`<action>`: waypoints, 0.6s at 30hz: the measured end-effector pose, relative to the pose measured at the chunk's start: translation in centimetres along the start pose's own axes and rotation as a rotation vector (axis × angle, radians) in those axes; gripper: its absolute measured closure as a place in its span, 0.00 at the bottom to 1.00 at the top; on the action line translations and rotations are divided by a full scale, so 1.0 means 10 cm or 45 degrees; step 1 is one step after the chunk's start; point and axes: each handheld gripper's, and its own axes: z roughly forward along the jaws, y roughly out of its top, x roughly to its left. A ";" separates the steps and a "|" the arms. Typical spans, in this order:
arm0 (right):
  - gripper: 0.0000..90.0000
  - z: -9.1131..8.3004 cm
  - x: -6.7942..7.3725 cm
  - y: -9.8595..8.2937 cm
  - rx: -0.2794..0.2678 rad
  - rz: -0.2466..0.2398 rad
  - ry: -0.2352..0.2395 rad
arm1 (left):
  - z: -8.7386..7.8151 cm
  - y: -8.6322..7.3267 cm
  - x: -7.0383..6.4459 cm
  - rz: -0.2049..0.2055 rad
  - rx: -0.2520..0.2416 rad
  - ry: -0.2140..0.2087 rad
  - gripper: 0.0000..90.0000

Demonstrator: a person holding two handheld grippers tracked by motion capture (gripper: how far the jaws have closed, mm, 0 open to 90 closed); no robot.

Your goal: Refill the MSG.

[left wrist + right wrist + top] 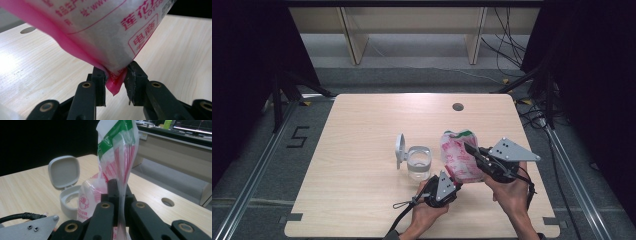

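Observation:
A pink-and-white printed plastic bag [457,155] with a green top stands lifted over the wooden table [362,130], held between both grippers. My left gripper [456,183] is under it, shut on the bag's lower pink corner [113,86]; the bag [100,30] looms above the left gripper [115,75]. My right gripper [470,149] is shut on the bag's thin side edge [117,152], with the right gripper [119,187] pinching the film flat. A clear jar [419,163] with its grey hinged lid [400,149] flipped open stands just left of the bag.
A round cable hole [457,106] sits near the table's far edge. The jar [68,202] and its raised lid [63,171] stand close behind the bag. Dark stands and cables flank the table, with shelving legs beyond it.

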 end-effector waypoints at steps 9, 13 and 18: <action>1.00 0.20 -0.05 0.12 0.007 -0.015 0.042 | 0.02 0.00 0.03 -0.087 -0.038 -0.077 0.80; 1.00 0.28 -0.03 0.16 0.025 -0.017 0.037 | 0.03 0.02 0.06 -0.120 -0.042 -0.064 0.81; 1.00 0.43 0.07 0.29 0.079 -0.063 0.063 | 0.06 0.04 0.10 -0.184 -0.088 -0.092 0.81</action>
